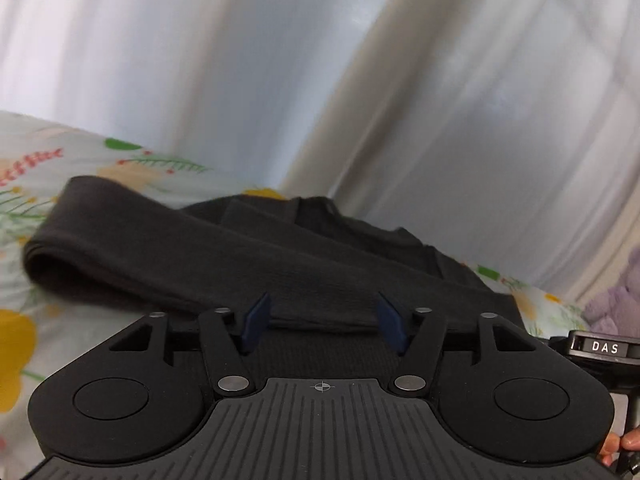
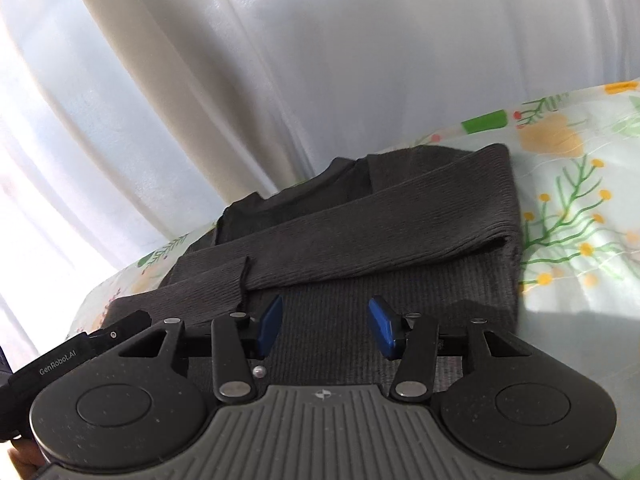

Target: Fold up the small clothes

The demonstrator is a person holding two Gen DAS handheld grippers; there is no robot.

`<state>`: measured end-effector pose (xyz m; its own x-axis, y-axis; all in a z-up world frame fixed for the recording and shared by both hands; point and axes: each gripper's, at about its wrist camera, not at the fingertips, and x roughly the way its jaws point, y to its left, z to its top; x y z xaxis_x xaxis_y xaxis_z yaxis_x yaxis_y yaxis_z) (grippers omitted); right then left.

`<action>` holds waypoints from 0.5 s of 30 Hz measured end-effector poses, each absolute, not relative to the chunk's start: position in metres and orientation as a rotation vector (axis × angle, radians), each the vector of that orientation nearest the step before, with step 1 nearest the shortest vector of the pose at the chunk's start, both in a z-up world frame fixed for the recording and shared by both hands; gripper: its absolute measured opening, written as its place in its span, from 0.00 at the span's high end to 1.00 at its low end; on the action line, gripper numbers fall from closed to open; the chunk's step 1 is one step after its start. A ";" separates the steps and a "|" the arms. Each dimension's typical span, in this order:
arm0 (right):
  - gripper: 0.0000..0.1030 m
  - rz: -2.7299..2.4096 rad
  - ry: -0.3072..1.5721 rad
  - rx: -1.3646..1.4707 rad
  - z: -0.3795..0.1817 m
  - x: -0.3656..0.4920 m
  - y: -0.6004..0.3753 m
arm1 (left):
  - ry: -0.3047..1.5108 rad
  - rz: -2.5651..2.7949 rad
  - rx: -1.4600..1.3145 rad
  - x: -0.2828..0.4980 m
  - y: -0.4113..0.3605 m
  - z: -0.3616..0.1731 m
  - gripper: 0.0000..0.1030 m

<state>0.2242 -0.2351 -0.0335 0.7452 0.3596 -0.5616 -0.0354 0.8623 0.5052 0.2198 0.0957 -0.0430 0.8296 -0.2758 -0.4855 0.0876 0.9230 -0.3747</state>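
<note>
A dark grey ribbed garment [image 1: 248, 264] lies on a floral sheet [image 1: 48, 168], with both sleeves folded across its body. My left gripper [image 1: 322, 322] is open, its blue fingertips [image 1: 256, 320] low over the garment's near edge, holding nothing. In the right wrist view the same garment [image 2: 360, 232] shows its sleeves crossing, one cuff ending near the left. My right gripper [image 2: 326, 326] is open and empty just above the garment's lower body. The other gripper's body [image 2: 76, 356] shows at the left.
White curtains [image 1: 320, 80] hang close behind the bed edge. The floral sheet [image 2: 580, 184] extends to the right of the garment. A purple plush object [image 1: 620, 300] sits at the right edge of the left wrist view.
</note>
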 end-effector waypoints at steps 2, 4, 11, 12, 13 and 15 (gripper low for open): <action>0.53 0.290 0.728 0.516 -0.036 0.237 -0.225 | 0.546 -0.106 -0.378 0.208 0.114 -0.043 0.29; 0.53 0.358 0.756 0.562 -0.042 0.252 -0.214 | 0.538 0.000 -0.381 0.207 0.132 -0.042 0.28; 0.55 0.484 0.871 0.756 -0.072 0.306 -0.181 | 0.579 0.262 -0.389 0.220 0.181 -0.051 0.29; 0.56 0.481 0.886 0.760 -0.075 0.311 -0.178 | 0.586 0.287 -0.389 0.218 0.186 -0.053 0.29; 0.59 0.483 0.895 0.765 -0.077 0.315 -0.175 | 0.592 0.309 -0.386 0.219 0.191 -0.056 0.29; 0.63 0.494 0.904 0.771 -0.081 0.321 -0.171 | 0.611 0.340 -0.371 0.221 0.199 -0.062 0.29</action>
<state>0.3213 -0.1709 -0.0807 0.5390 0.6713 -0.5088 -0.0654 0.6356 0.7693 0.2215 0.1990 -0.0616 0.7680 0.1978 -0.6092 -0.4128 0.8801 -0.2346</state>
